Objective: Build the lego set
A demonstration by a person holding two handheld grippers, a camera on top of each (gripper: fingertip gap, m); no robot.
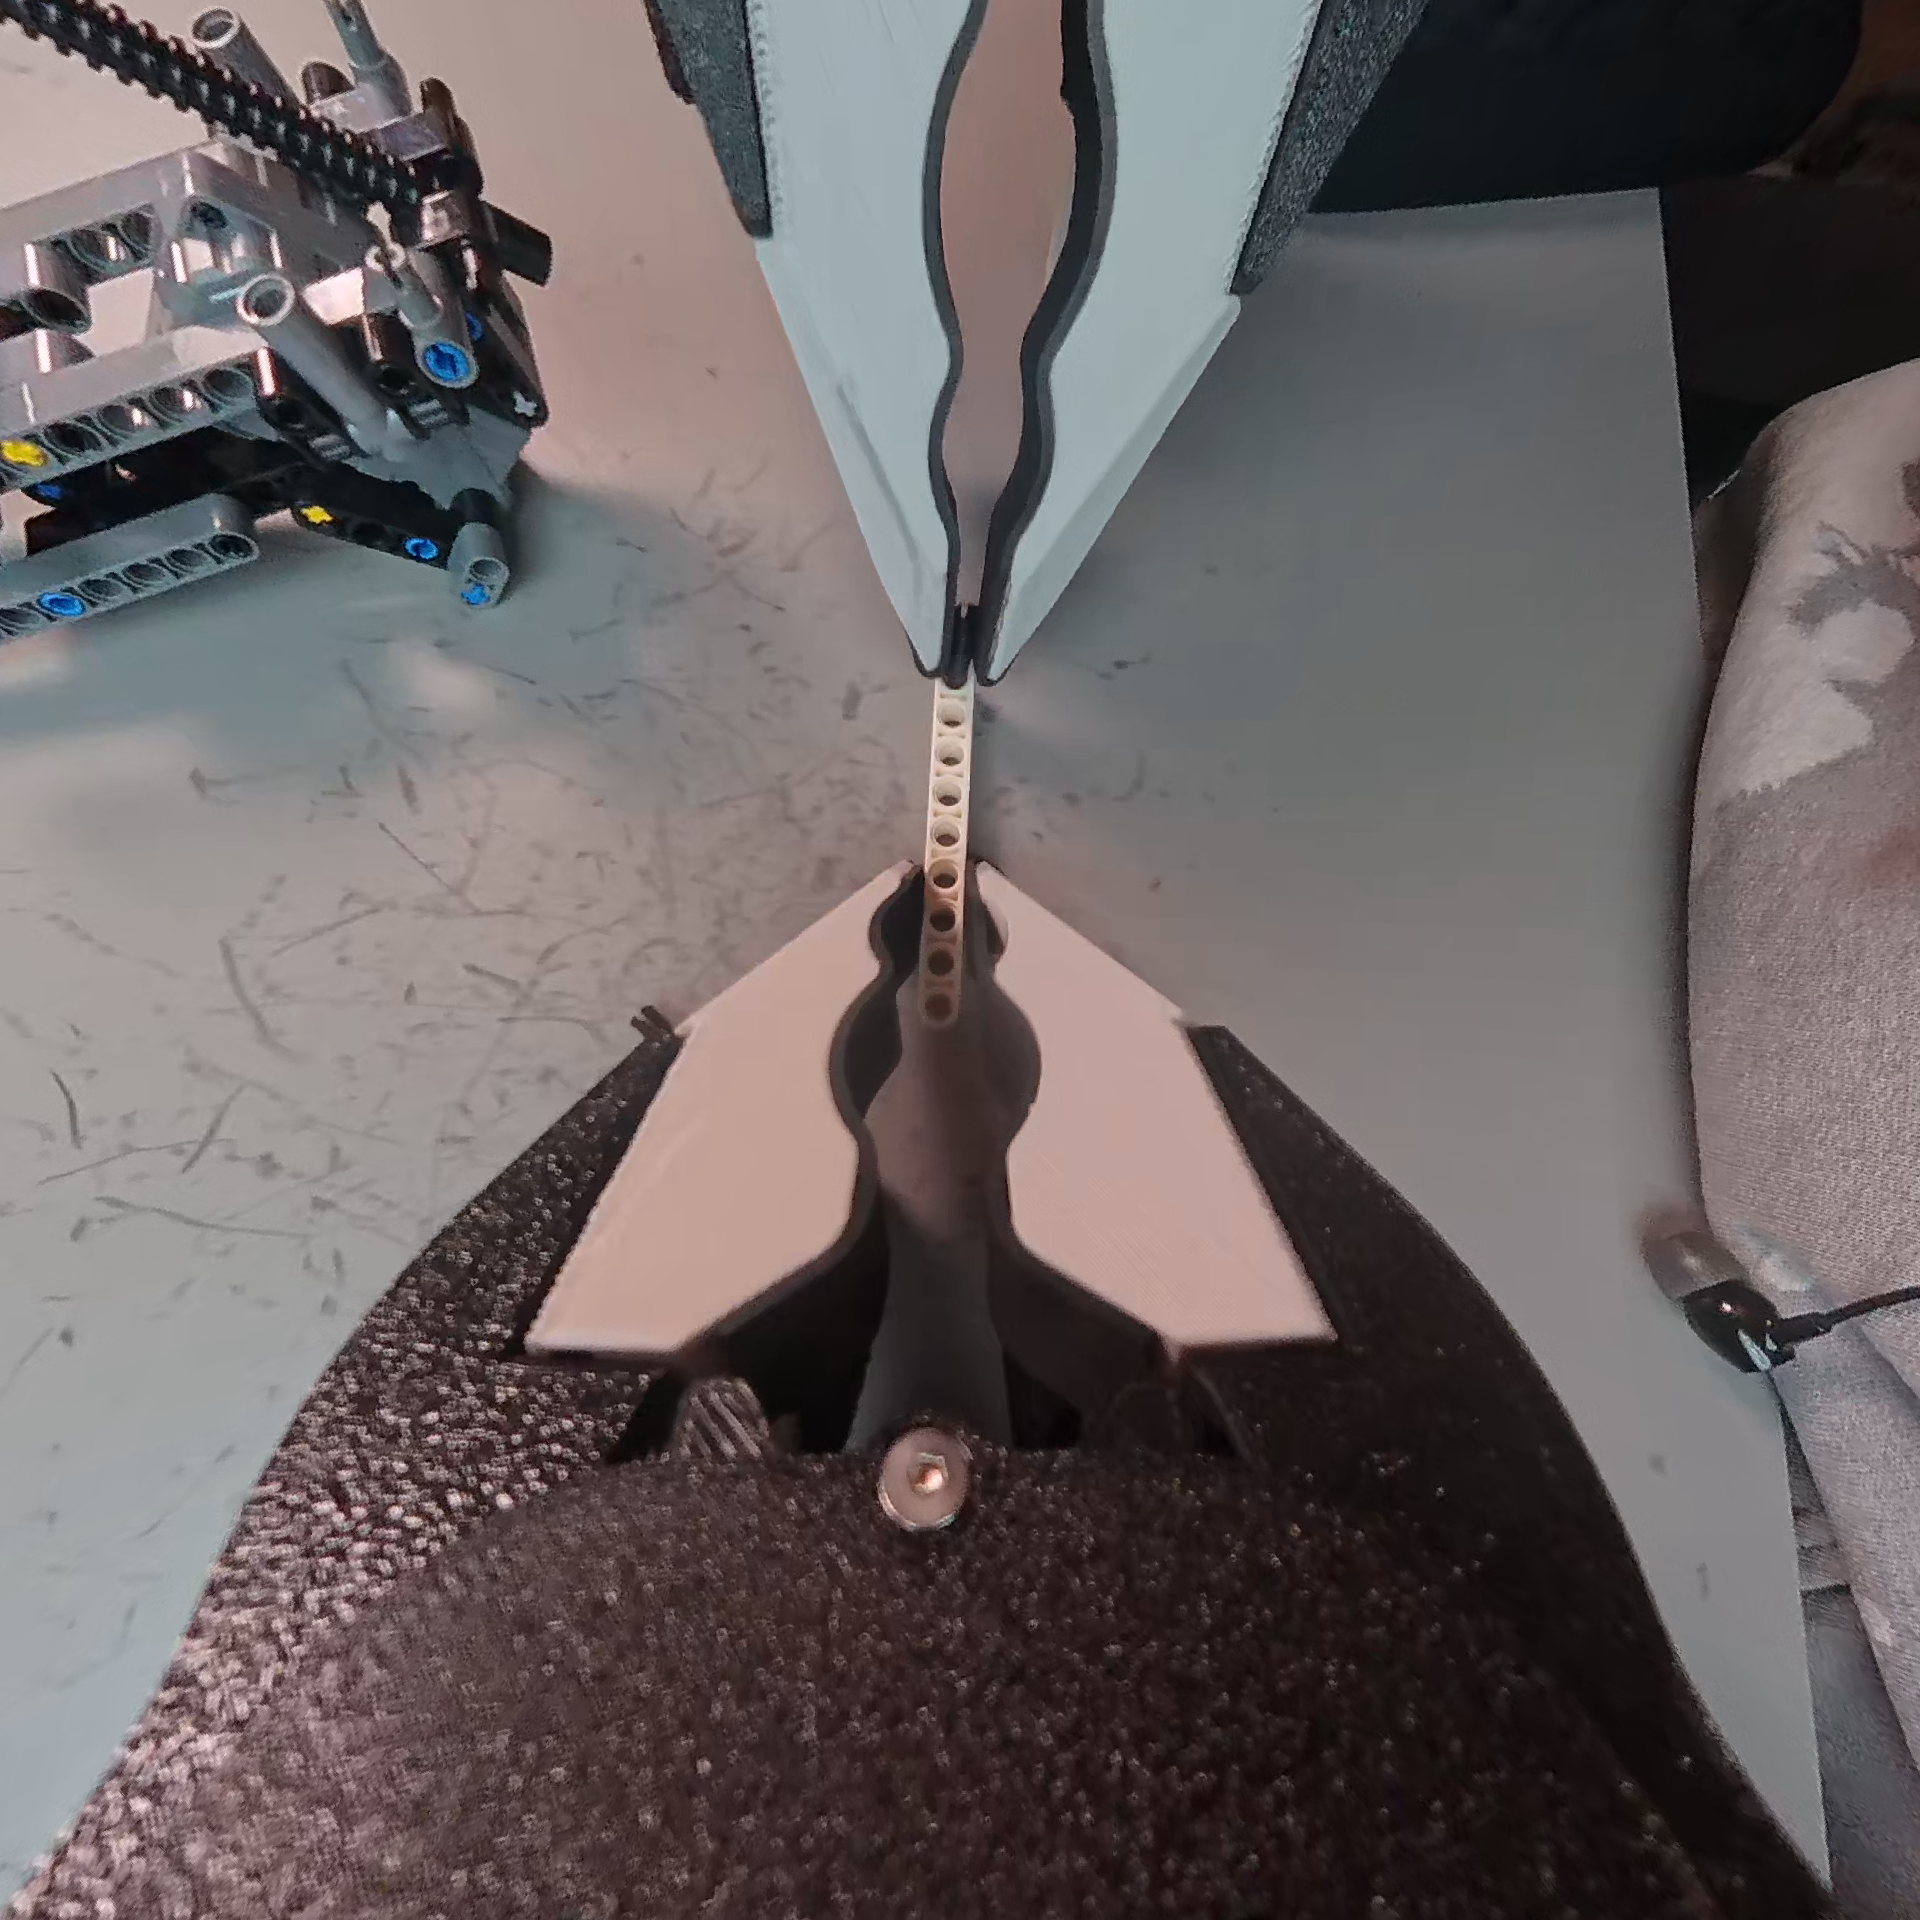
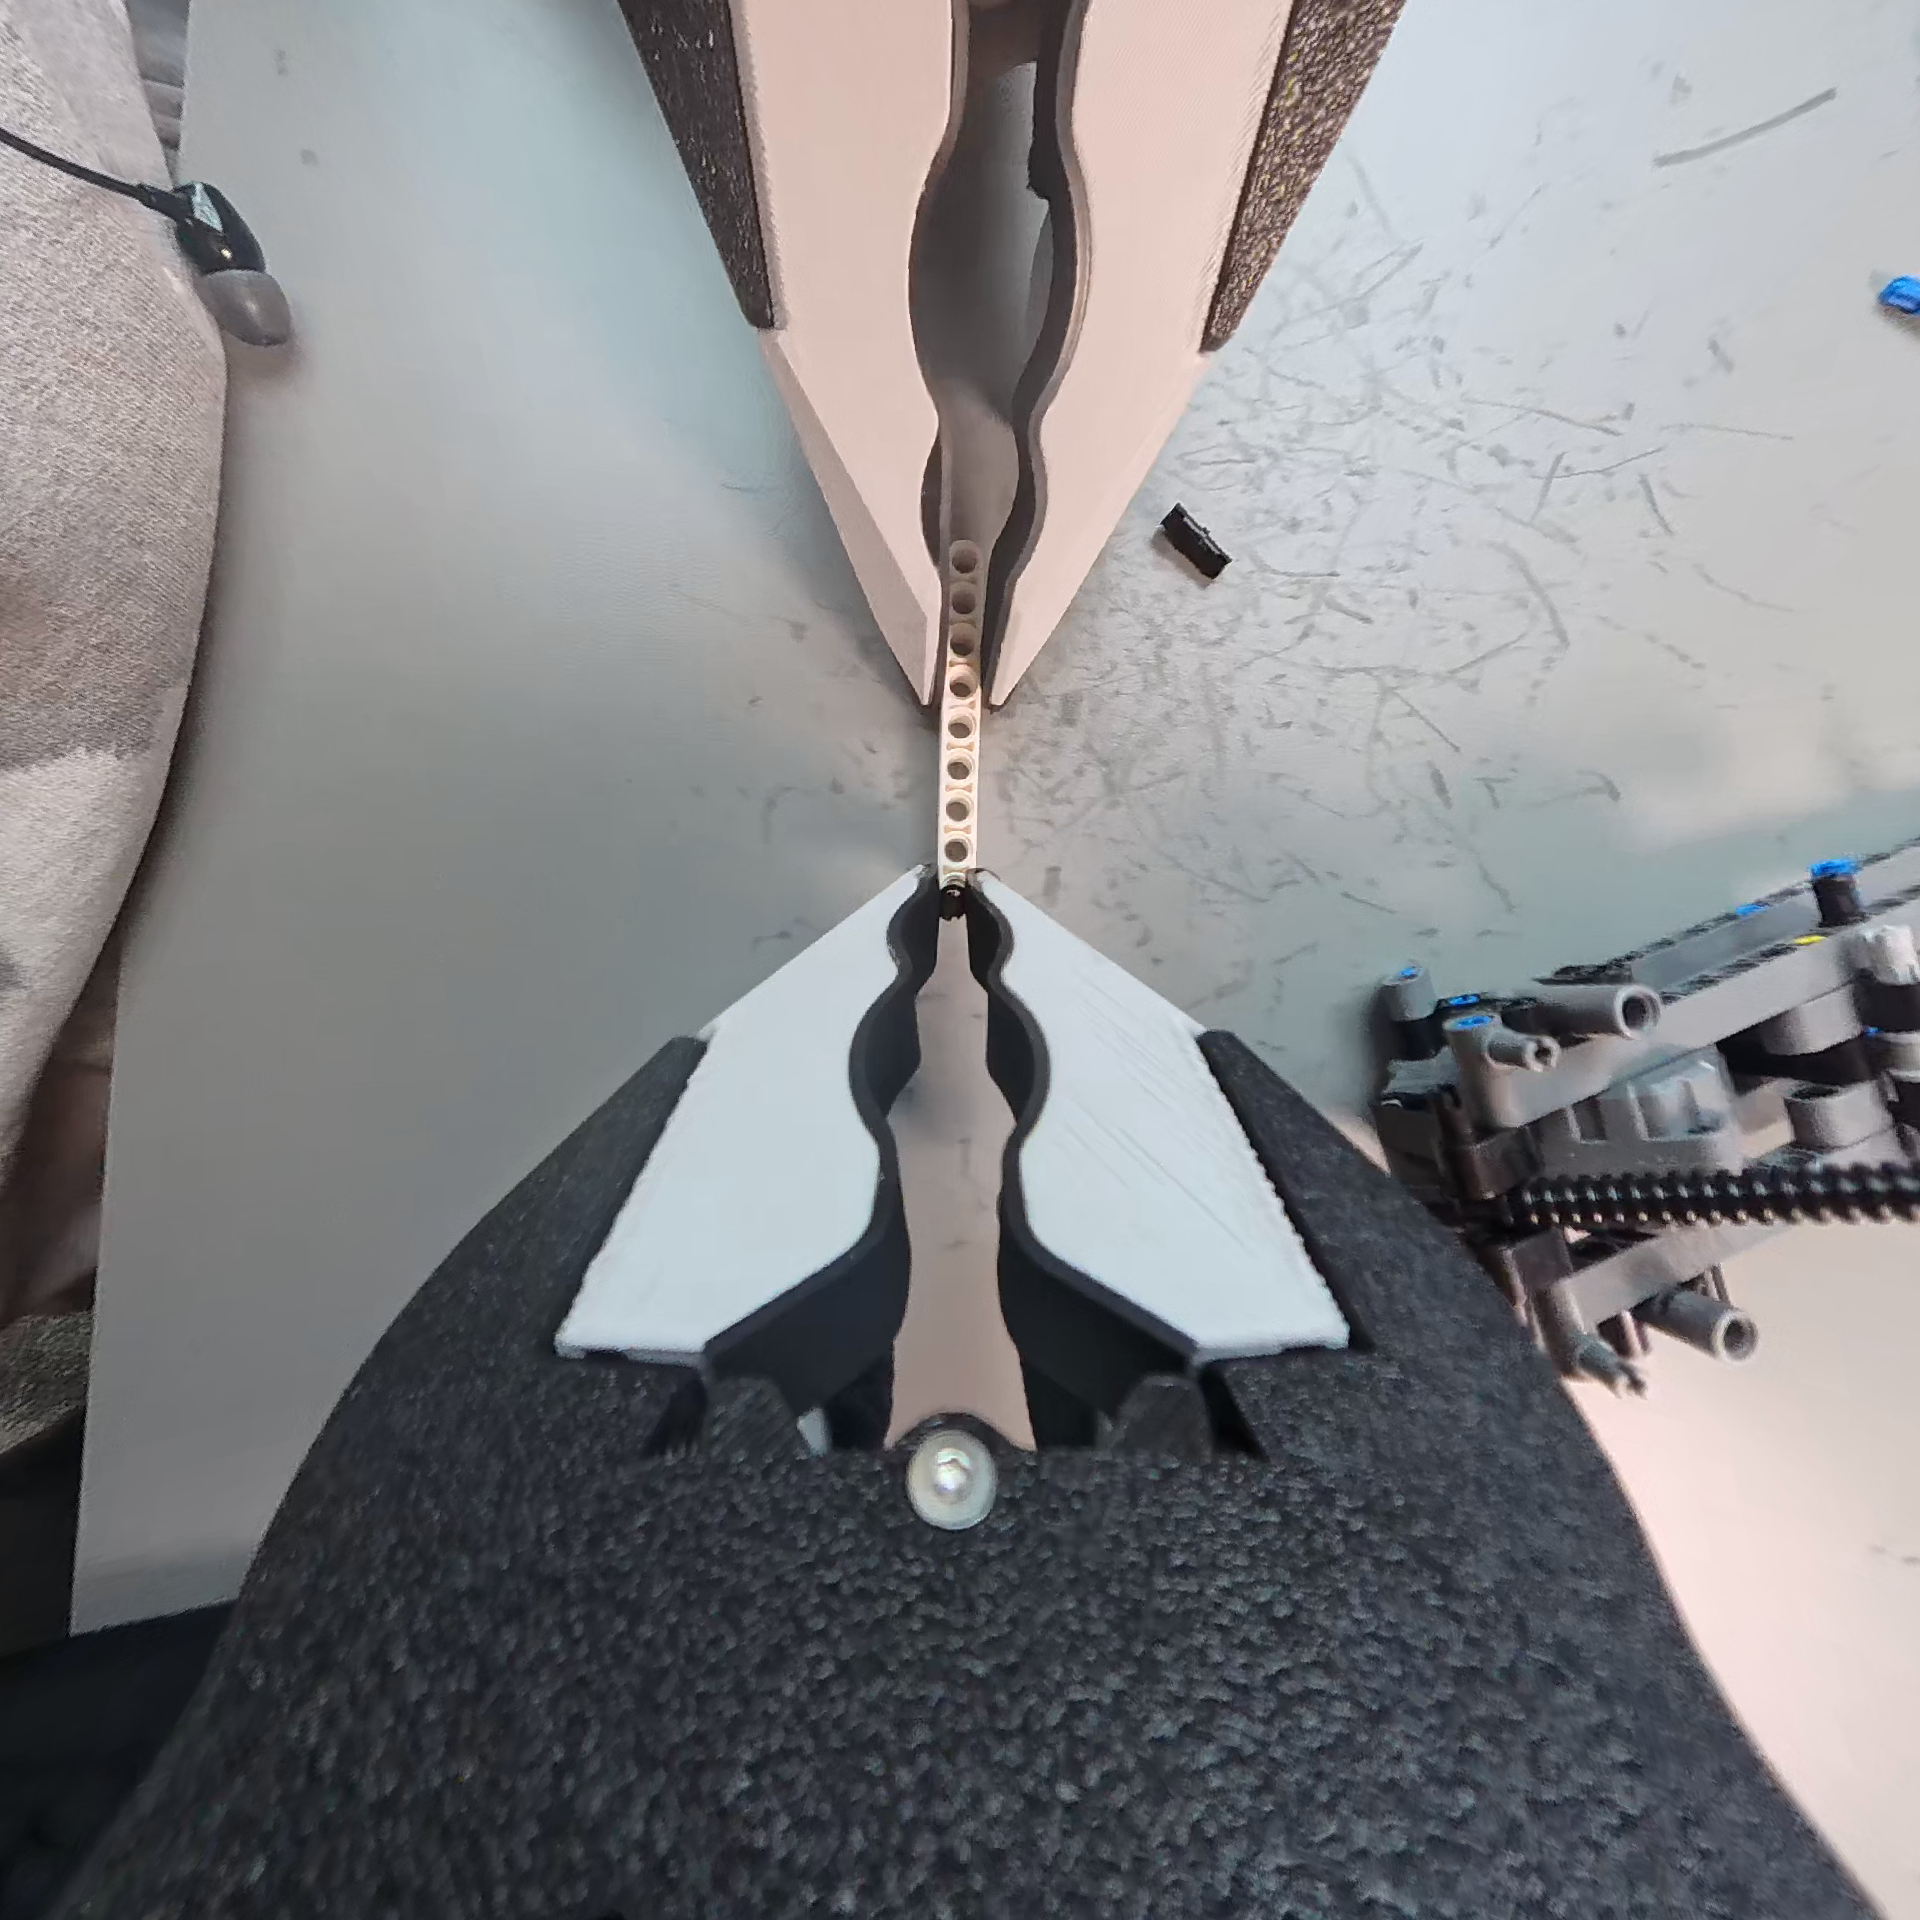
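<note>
A white Technic beam point(image 1: 948, 790) with a row of holes is held above the scratched grey table between both grippers. My left gripper point(image 1: 949, 871) is shut on the beam's near part, and the beam runs back between its fingers. My right gripper point(image 1: 962, 665) comes in from the top of that view and is shut on the beam's far end. In the right wrist view, my right gripper point(image 2: 952, 883) pinches one end of the beam point(image 2: 957, 769), and my left gripper point(image 2: 958, 704) holds the other part. The grey and black Lego assembly point(image 1: 260, 364) stands at the upper left.
The assembly point(image 2: 1662, 1101) carries a black toothed chain and blue pins. A small black piece point(image 2: 1197, 540) and a blue piece point(image 2: 1899, 293) lie loose on the table. A person's grey garment point(image 1: 1818, 831) with a cord toggle lies along the table edge point(image 1: 1662, 416). Spacing between my two grippers at the tips: around 4 cm. It is some 5 cm from my left tips to the small black piece point(image 2: 1197, 540).
</note>
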